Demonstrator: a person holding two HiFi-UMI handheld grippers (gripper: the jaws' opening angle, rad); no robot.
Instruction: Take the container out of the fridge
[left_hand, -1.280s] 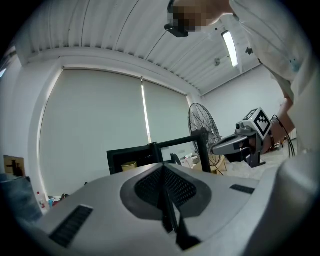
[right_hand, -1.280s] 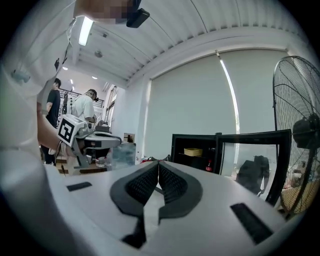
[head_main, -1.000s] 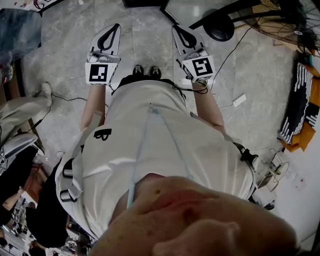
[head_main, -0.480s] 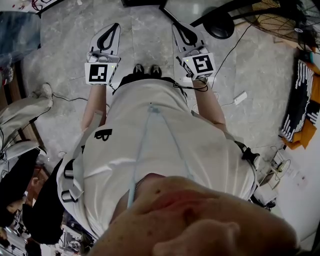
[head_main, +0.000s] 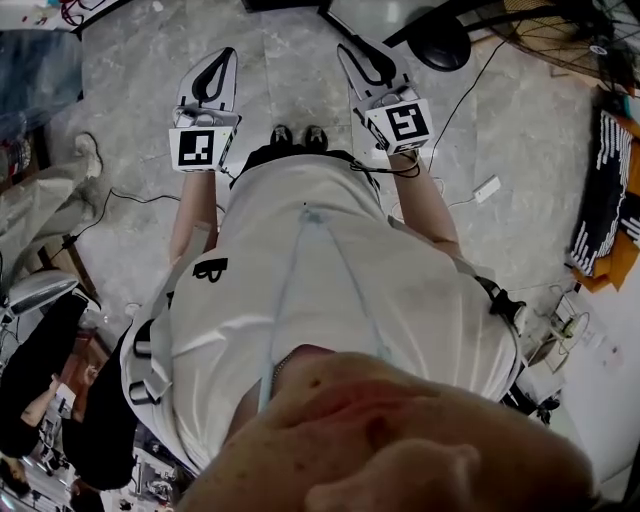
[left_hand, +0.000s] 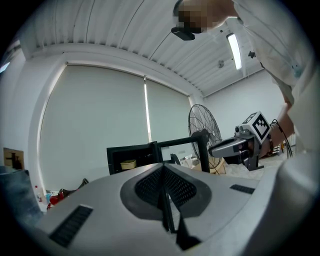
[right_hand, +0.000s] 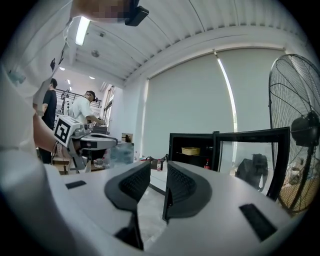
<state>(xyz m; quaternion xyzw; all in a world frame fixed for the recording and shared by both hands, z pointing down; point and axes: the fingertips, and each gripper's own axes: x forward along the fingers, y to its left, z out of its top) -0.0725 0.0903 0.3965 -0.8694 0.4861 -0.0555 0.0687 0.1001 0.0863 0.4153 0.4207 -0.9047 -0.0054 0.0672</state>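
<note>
A small black fridge stands across the room with its glass door swung open. On its upper shelf sits a pale yellow container, also seen in the left gripper view as a yellow container inside the fridge. Both grippers are held level in front of the person, far from the fridge. My left gripper is shut and empty. My right gripper has just been opening; its jaws stand a little apart with nothing between them.
A big standing fan is right of the fridge, and its round base rests on the floor ahead. A red bottle stands low in the fridge. Cables and a power strip lie on the floor. Other people work at the left.
The right gripper's jaws have parted from shut to slightly open. Both grippers stay where they were. A person at the left edge of the head view has shifted.
</note>
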